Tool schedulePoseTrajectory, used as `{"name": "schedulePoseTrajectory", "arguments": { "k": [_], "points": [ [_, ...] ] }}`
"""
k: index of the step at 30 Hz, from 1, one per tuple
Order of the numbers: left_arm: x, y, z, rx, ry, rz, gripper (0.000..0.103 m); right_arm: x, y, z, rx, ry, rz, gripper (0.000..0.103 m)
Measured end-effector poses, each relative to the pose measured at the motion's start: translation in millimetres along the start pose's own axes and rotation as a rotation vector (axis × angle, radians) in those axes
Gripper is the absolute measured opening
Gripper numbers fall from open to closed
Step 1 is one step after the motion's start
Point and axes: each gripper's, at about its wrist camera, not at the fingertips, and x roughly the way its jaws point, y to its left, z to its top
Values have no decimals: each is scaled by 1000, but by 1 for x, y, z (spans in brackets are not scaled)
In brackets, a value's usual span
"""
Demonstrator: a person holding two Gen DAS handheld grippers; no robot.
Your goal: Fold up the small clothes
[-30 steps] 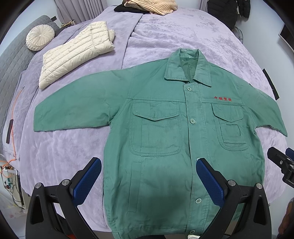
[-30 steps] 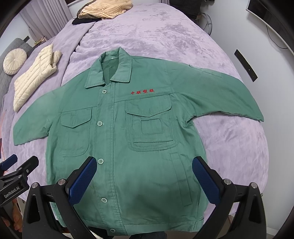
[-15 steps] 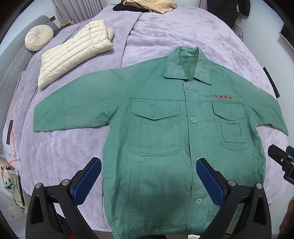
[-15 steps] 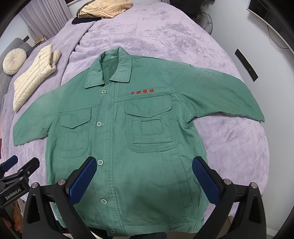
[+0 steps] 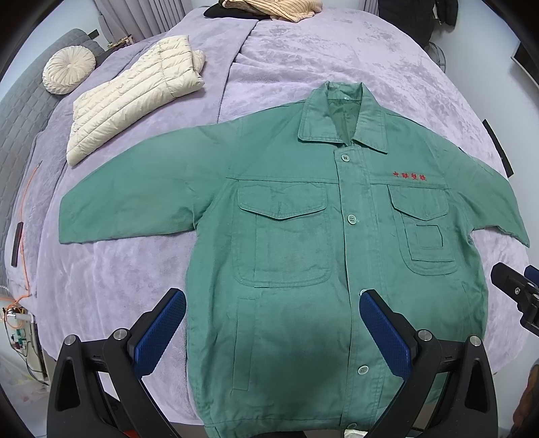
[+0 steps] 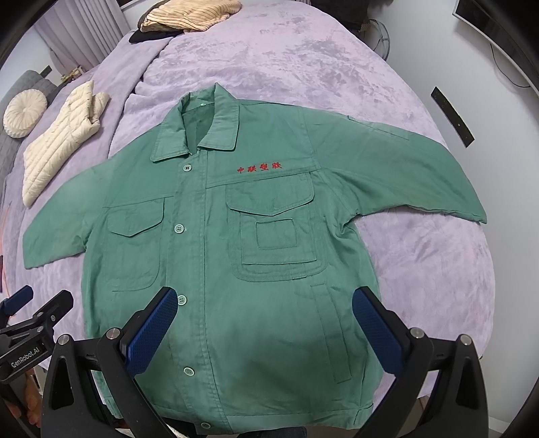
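Observation:
A green buttoned jacket [image 5: 303,242] [image 6: 235,256] with red embroidered characters lies flat, front up, on a purple bedspread [image 5: 303,57], both sleeves spread out sideways. My left gripper [image 5: 273,323] hovers open above the jacket's lower left part, with nothing between its blue pads. Over the lower right part my right gripper [image 6: 264,323] is likewise open and empty. Each gripper shows at the edge of the other's view: the right one [image 5: 515,293] and the left one [image 6: 30,313].
A cream quilted jacket [image 5: 134,97] lies at the far left beside a round cream cushion [image 5: 69,74]. Folded tan and black clothes [image 6: 188,17] sit at the head of the bed. A black strip [image 6: 453,116] lies near the right edge. An orange cable [image 5: 25,215] hangs at the left.
Both views have shifted only slightly over the jacket. The jacket has not moved and both grippers stay open.

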Motion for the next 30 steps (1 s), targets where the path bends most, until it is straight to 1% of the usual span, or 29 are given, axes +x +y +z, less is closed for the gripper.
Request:
{"name": "schedulePoseTrajectory", "arguments": {
  "k": [15, 22, 27, 30],
  "points": [
    [2, 1, 1, -1, 7, -4, 103, 3, 7, 5, -7, 25, -3, 103],
    [7, 6, -2, -13, 19, -23, 103, 8, 13, 5, -10, 49, -14, 103],
    [17, 18, -6, -32, 40, -51, 103, 13, 27, 3, -27, 70, 12, 103],
    [27, 36, -7, -76, 47, -82, 103, 15, 46, 2, -58, 77, 22, 103]
  ]
}}
